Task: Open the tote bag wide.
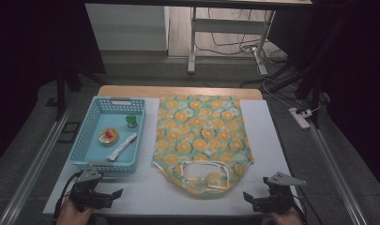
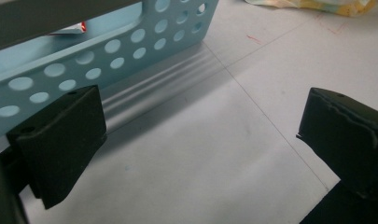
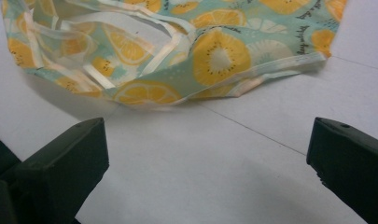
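**Two open grippers wait at the near edge, bag and basket ahead**

Dim room, dark floor and a white-legged desk frame lie beyond a wooden table covered by a pale grey sheet (image 1: 267, 136). On the sheet's left stands a light blue perforated plastic basket (image 1: 87, 133); inside it are a small green-capped bottle (image 1: 131, 121), a round yellow tin with a red centre (image 1: 108, 136) and a white tube with a red end (image 1: 122, 146). Any print on these is too small to read. A white power strip (image 1: 300, 118) lies on the floor to the right, with cables trailing under the desk frame.

Across the middle of the sheet lies a flat teal fabric bag printed with orange citrus slices (image 1: 201, 136), its pale handles (image 1: 206, 171) folded at the near end. Dark lettering on the print shows in the right gripper view (image 3: 312, 11), but it cannot be read with certainty.

The left gripper (image 1: 96, 194) rests near the table's front edge, just in front of the basket's near wall (image 2: 130, 42); its jaws stand wide apart with only bare sheet between them. The right gripper (image 1: 267, 199) sits at the front right, jaws likewise spread wide and holding nothing. The bag's handle end lies just ahead of it (image 3: 177, 60), apart from both pads, nothing between tool and cloth.
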Demonstrator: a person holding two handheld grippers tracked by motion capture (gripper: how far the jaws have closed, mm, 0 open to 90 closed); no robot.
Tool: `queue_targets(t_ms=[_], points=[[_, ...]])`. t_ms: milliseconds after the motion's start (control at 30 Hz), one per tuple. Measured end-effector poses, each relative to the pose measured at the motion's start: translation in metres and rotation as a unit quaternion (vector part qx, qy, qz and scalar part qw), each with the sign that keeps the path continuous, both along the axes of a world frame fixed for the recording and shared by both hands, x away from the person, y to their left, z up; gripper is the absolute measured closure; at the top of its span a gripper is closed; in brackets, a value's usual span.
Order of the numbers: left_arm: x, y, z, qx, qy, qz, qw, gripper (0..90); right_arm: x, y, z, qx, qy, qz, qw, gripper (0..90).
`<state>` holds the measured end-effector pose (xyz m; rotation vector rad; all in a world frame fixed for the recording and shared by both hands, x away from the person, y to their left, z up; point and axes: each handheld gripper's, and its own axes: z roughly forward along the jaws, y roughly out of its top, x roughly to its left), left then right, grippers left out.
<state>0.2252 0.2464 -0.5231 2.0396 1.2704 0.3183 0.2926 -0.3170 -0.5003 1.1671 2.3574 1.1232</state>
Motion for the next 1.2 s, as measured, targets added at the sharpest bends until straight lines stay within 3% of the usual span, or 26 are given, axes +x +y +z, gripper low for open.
queue_targets(t_ms=[233,267,933,1200], points=[[-0.001,-0.001,0.0,0.0,-0.002,-0.006,1.0,0.8,-0.001,0.002,0.001,-0.001,-0.004,0.002,1.0,0.0],[-0.001,-0.001,0.0,-0.001,-0.002,-0.006,1.0,0.7,-0.002,0.004,0.003,0.008,-0.006,0.008,0.9999,0.0],[0.0,-0.001,0.0,0.002,0.0,-0.005,1.0,0.5,-0.001,0.015,0.004,0.01,-0.02,0.042,0.9989,0.0],[0.0,-0.001,-0.001,0.001,0.002,-0.002,1.0,0.6,-0.001,0.024,0.007,0.008,-0.035,0.061,0.9975,0.0]])
